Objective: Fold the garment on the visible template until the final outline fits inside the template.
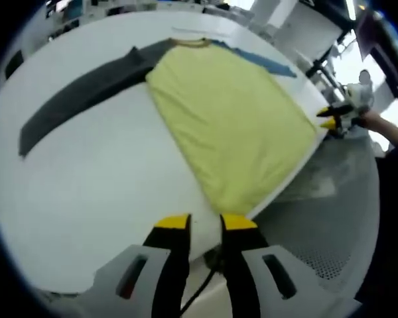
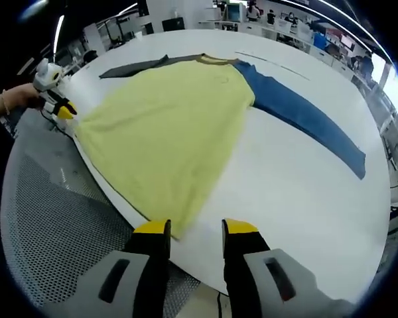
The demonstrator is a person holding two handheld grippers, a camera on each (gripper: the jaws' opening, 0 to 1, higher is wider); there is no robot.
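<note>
Lying flat on the white worktop, a yellow shirt is flanked by both tools.
Left tool and right tool are held with jaws parted, gripping nothing.

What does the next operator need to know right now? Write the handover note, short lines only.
Left gripper: open, holding nothing, at one bottom corner of the garment's hem.
Right gripper: open, holding nothing, at the other hem corner.
Garment: long-sleeved shirt with a yellow body, lying flat on the white table, hem along the near edge.
Grey sleeve and blue sleeve are spread out to either side.
Done: shirt laid out flat.
Left: no fold is visible yet; fold in both sleeves and the body. I cannot make out a template outline.
</note>
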